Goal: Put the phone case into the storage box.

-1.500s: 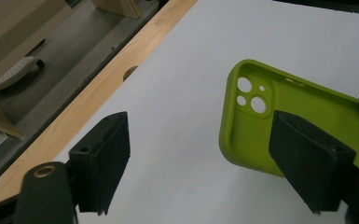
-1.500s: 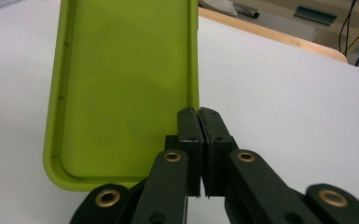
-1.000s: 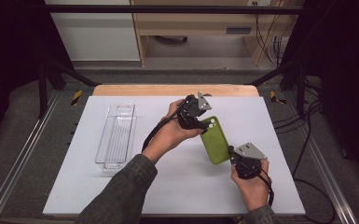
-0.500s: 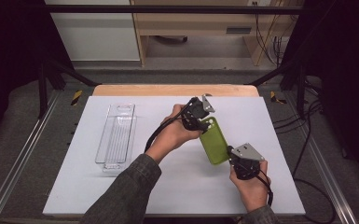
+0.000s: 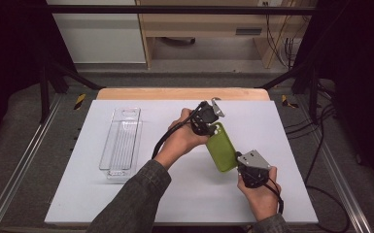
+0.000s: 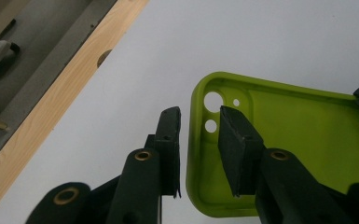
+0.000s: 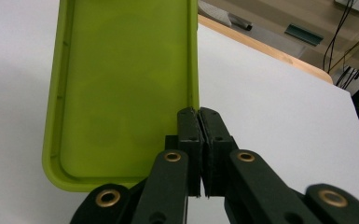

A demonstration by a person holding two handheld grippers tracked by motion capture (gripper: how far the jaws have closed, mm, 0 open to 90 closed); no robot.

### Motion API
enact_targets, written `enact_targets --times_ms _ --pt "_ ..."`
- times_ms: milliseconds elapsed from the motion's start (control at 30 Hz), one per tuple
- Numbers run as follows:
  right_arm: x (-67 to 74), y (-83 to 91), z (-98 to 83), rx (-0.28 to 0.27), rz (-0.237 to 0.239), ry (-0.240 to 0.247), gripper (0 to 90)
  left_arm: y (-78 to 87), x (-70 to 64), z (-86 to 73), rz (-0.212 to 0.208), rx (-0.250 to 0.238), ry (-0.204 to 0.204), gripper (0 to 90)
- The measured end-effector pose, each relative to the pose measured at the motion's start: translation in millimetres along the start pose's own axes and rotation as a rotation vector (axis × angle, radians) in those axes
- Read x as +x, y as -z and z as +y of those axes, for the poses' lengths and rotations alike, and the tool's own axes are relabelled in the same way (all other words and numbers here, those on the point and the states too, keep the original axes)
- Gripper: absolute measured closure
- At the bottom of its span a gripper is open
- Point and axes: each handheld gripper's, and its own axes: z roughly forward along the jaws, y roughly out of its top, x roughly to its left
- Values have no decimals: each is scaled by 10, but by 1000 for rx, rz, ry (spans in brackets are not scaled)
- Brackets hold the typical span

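Observation:
A lime-green phone case (image 5: 222, 148) is held just above the white table, hollow side up, between my two grippers. My right gripper (image 5: 239, 162) is shut on the rim at its near end; in the right gripper view the jaws (image 7: 199, 112) meet on the case's (image 7: 121, 84) edge. My left gripper (image 5: 212, 127) is at the far end by the camera holes. In the left gripper view its jaws (image 6: 198, 112) straddle the case's (image 6: 298, 130) rim and have just been closing, with a narrow gap still showing beside the outer pad (image 6: 170, 135).
A clear plastic tray (image 5: 121, 141) lies lengthwise on the left of the white table top (image 5: 126, 204). A wooden strip (image 5: 175, 93) runs along the far edge. Metal rails (image 5: 24, 160) and cables (image 5: 315, 121) flank the table.
The left gripper has shifted slightly towards the case's far end and its jaws have narrowed around the rim. The right gripper and the case have stayed in place.

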Motion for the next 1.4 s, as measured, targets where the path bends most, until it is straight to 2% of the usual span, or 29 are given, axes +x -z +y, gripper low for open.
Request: enact_targets --times_ms 467,767,900,1100,1300,1400 --pt "20 18 13 -9 -16 28 882 14 15 -27 -4 24 -17 770" --pt "55 25 21 -13 -23 48 882 1 14 -42 22 67 -31 848" --pt "71 26 25 -13 -20 57 882 -26 -12 -54 48 94 -53 866" --pt "74 16 21 -11 -2 64 880 -21 -21 -71 65 85 -57 873" --pt "86 -13 -4 -19 36 60 864 -28 -36 -92 91 89 -74 875" --pt "78 -24 -5 -28 59 45 772 -26 -29 -94 103 84 -74 876"
